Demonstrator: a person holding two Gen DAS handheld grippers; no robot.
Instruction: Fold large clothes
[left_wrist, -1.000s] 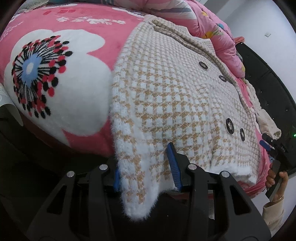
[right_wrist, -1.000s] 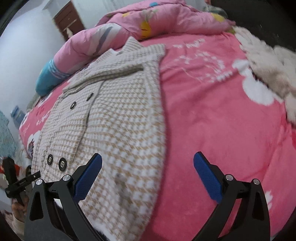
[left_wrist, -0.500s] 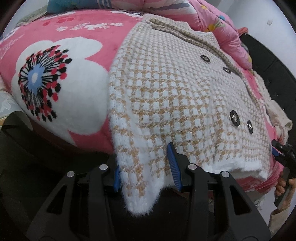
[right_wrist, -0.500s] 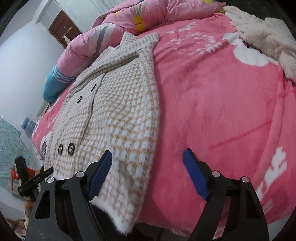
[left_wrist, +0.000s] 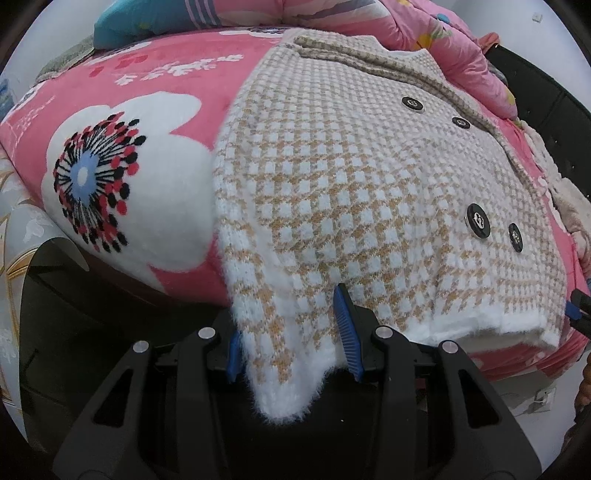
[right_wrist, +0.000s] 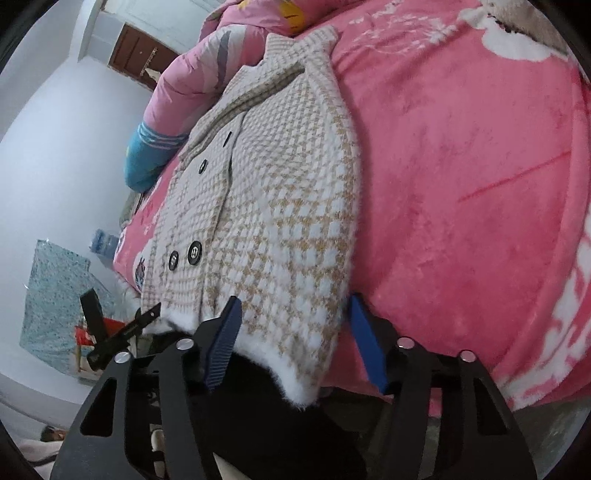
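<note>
A beige and white houndstooth coat (left_wrist: 354, 173) with black buttons lies flat on a pink flowered bed blanket (left_wrist: 159, 77), its hem hanging over the bed's edge. My left gripper (left_wrist: 291, 336) is shut on the coat's left hem corner, the fluffy white edge drooping between the blue pads. In the right wrist view the coat (right_wrist: 280, 206) reaches the near edge. My right gripper (right_wrist: 295, 343) straddles the right hem corner with the jaws still apart; the pads (right_wrist: 365, 347) do not press the cloth.
A pink quilt (left_wrist: 424, 33) and a blue pillow (right_wrist: 147, 155) lie at the head of the bed. A fluffy cream garment (left_wrist: 569, 195) lies on the bed's far right side. A dark bed frame (left_wrist: 546, 122) runs along the right.
My right gripper moved left and forward onto the coat's right hem corner and narrowed its jaws. My left gripper kept its hold; the left view shifted slightly.
</note>
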